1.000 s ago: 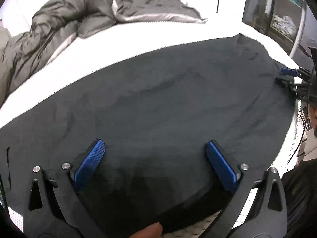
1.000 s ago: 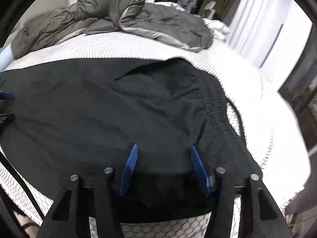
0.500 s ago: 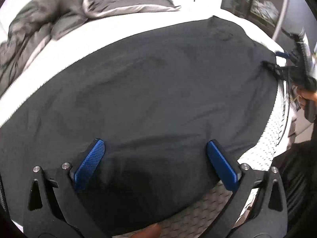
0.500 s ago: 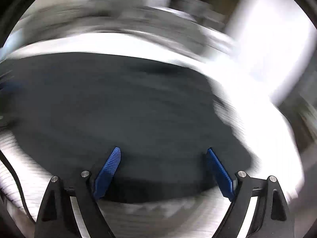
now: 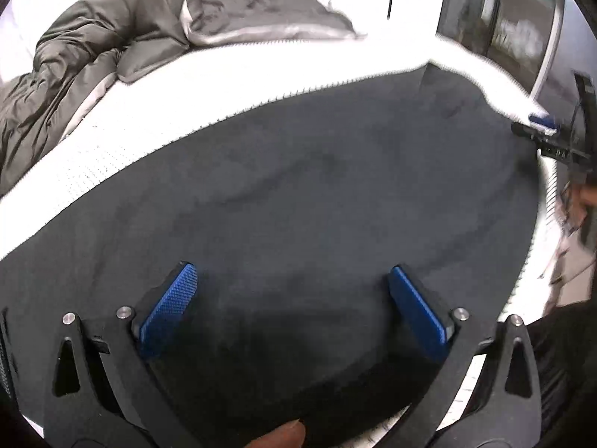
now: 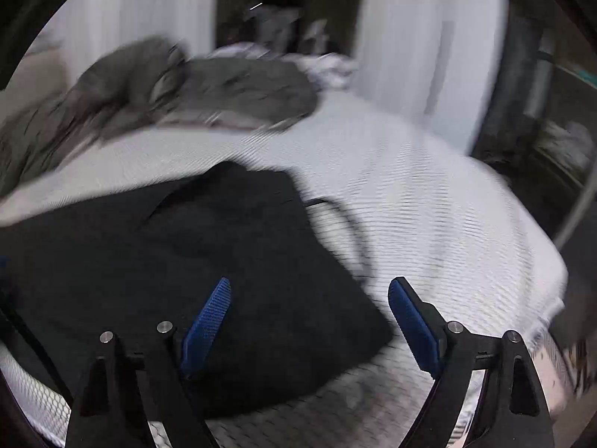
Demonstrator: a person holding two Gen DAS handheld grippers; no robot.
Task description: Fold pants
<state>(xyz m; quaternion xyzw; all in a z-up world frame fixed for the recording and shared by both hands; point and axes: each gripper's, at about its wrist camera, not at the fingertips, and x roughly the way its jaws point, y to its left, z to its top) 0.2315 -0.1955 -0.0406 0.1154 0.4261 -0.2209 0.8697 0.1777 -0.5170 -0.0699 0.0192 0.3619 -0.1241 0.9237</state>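
Note:
Black pants lie spread flat across the white bed. My left gripper hovers over their near part, blue pads wide apart, open, nothing pinched. My right gripper hangs above the pants' waist corner. Its jaws are closing, with the left pad over the cloth and the right pad over bare mattress; neither pad presses on the fabric. A dark drawstring loops off the waistband onto the bed. In the left wrist view the right gripper shows at the pants' far right edge.
The white mattress has a mesh side along its near edge. A rumpled grey duvet is heaped at the back of the bed. A dark shelf unit stands beyond the right side. A thumb tip shows at the bottom.
The right gripper's pads stand wider than a second ago, and its view has swung right, off the middle of the pants to their waist corner. The left gripper stays open over the cloth.

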